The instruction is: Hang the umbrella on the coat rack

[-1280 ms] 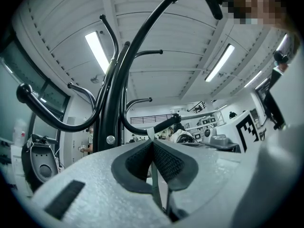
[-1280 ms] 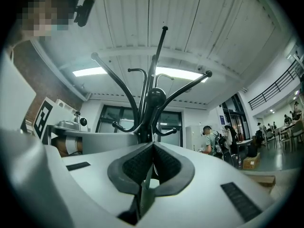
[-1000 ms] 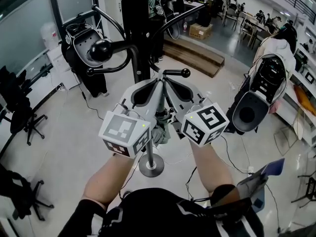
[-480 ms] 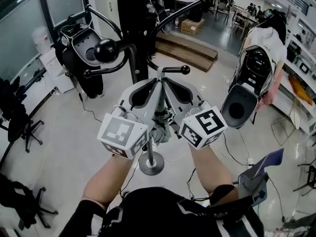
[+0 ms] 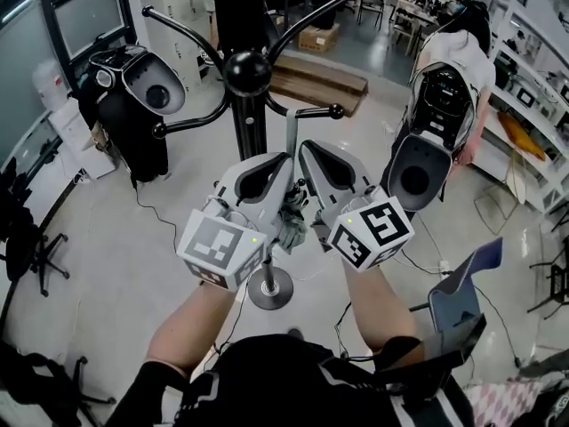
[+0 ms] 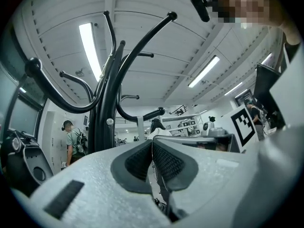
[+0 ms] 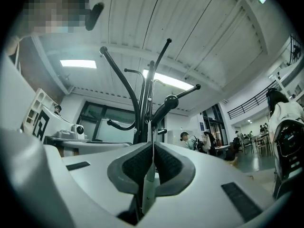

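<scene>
Head view: the strap [image 5: 291, 136] now runs bare from my tong tips up to a peg [image 5: 313, 111] of the coat rack [image 5: 248, 105].
A second ago both tips were level with that peg. Now they sit below it, so I judge the loop is on and the weight is settling. My right tongs [image 5: 306, 149] are clamped on the strap. My left tongs [image 5: 281, 162] are pressed together just beside them, with nothing clearly between. The folded umbrella [image 5: 290, 227] hangs under and between both tongs. Letting go looks like the remaining step.
</scene>
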### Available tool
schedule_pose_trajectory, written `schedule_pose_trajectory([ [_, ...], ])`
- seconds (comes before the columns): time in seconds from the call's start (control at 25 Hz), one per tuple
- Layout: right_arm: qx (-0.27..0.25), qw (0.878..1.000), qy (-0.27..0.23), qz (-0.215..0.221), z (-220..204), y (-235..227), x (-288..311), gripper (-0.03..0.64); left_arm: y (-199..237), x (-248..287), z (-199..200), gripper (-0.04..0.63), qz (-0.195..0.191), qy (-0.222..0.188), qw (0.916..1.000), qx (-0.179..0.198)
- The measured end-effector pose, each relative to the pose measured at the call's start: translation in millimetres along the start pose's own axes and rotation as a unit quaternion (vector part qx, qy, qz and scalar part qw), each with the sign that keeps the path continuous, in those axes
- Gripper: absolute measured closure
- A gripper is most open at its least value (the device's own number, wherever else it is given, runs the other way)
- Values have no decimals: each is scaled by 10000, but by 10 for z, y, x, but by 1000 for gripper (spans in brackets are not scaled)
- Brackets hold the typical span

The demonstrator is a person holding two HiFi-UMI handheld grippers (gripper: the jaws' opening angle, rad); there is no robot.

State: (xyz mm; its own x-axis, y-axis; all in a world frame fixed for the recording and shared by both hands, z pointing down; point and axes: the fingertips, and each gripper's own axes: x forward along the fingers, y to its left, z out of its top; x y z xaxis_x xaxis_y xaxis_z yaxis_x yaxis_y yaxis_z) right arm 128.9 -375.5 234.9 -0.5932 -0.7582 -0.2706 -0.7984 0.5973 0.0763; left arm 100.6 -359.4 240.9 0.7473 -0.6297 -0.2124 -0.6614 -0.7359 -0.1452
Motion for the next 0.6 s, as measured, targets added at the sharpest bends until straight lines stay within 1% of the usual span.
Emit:
schedule_pose_trajectory([
  [0.2,7,9996,113,-251,-64,131,-124,606,32,-200,-50,584,-163,-28,9997,-154],
  [0.36,10,9985,213,-508,-116,250,-201,607,57,-388,-88,586,-315,-8,9994,-149],
  [0.6,33,9966,446,-693,-321,475,-330,607,112,-753,-237,584,-359,-17,9989,-311],
])
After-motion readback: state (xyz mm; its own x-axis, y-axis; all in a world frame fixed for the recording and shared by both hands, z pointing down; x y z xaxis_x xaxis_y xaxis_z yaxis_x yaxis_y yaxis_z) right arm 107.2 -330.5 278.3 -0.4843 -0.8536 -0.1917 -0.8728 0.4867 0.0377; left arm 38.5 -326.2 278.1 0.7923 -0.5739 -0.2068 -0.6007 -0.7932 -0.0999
